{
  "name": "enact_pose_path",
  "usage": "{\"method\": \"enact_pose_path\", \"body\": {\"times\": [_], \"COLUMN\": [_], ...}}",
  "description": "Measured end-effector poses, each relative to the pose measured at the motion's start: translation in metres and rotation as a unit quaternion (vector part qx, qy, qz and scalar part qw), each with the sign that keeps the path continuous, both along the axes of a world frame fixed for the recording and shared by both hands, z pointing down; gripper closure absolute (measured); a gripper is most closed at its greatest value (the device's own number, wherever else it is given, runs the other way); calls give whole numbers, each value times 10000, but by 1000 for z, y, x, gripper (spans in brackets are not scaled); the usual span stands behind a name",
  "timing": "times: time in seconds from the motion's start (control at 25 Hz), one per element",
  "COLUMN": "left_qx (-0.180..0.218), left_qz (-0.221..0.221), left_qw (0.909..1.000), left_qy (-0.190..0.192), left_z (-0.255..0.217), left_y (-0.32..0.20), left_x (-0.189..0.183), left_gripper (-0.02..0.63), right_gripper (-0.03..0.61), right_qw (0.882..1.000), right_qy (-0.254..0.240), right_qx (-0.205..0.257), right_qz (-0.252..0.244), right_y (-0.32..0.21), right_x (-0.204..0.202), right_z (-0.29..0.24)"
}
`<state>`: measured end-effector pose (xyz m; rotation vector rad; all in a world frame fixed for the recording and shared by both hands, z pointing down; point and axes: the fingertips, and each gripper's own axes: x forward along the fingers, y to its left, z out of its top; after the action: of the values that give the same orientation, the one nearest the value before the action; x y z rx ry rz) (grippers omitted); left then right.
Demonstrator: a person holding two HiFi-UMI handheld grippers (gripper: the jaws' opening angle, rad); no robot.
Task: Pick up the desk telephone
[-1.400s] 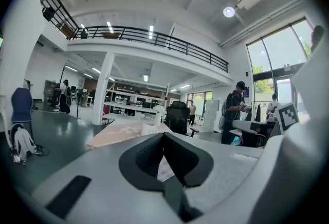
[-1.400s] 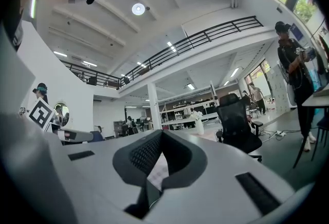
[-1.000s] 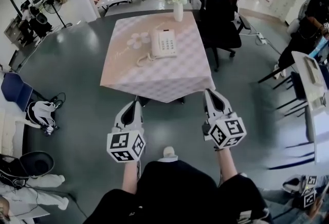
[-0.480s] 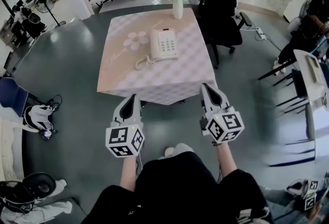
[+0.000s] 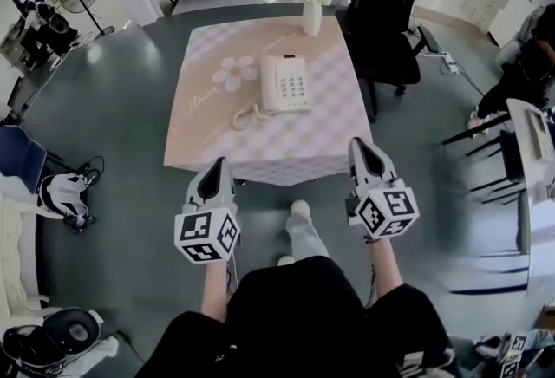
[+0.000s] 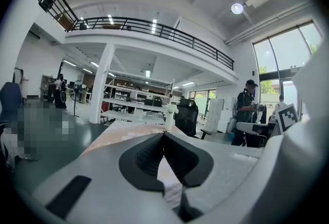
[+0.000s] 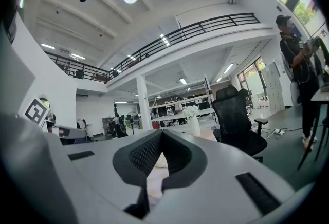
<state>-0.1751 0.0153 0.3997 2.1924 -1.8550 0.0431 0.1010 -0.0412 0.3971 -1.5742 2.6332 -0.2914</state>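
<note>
Head view: a person is standing just short of the table (image 5: 205, 139), which is wearing a pale checked cloth. The desk telephone (image 5: 289, 83) is sitting near the table's middle, and its coiled cord (image 5: 247, 115) is trailing toward the table's near edge. A flower-shaped mat (image 5: 236, 71) is lying just beside the phone, and a white vase (image 5: 312, 14) of flowers is standing at the table's far edge, close behind it.

The left gripper (image 5: 218, 165) is hovering off the table's near left corner and the right gripper (image 5: 359, 146) off its near right corner, both well apart from the phone. In the two gripper views each pair of jaws is pressing together with nothing between them.

From where I am standing, the trouble is looking likely to come from those closed jaws. If they are reaching the phone without parting first, they could be shoving it across the cloth rather than gripping it, and the cloth could be bunching or sliding on the table. A reach carrying too far could be tipping the vase. A lift taken by the body alone, or at a tilt, could be spilling the handset off its cradle, and the cord could be dragging or snagging on the table.
</note>
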Motion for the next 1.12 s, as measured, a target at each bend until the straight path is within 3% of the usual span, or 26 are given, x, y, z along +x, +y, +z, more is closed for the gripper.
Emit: {"method": "enact_pose_path", "body": {"times": [0.24, 0.52, 1.12], "left_qx": [-88, -289, -1250], "left_qz": [-71, -89, -68], "left_qw": [9999, 9994, 9919], "left_qy": [28, 147, 234], "left_z": [10, 23, 87], "left_y": [-51, -121, -207], "left_x": [-5, 3, 13], "left_gripper": [615, 615, 615], "right_gripper": [586, 586, 586], "right_qw": [9999, 9990, 9908], "right_qy": [-43, 29, -14], "right_qx": [-107, -243, -918], "right_qz": [-26, -386, -997], "right_y": [-59, -131, -233], "right_x": [-1, -19, -43], "right_z": [10, 18, 74]}}
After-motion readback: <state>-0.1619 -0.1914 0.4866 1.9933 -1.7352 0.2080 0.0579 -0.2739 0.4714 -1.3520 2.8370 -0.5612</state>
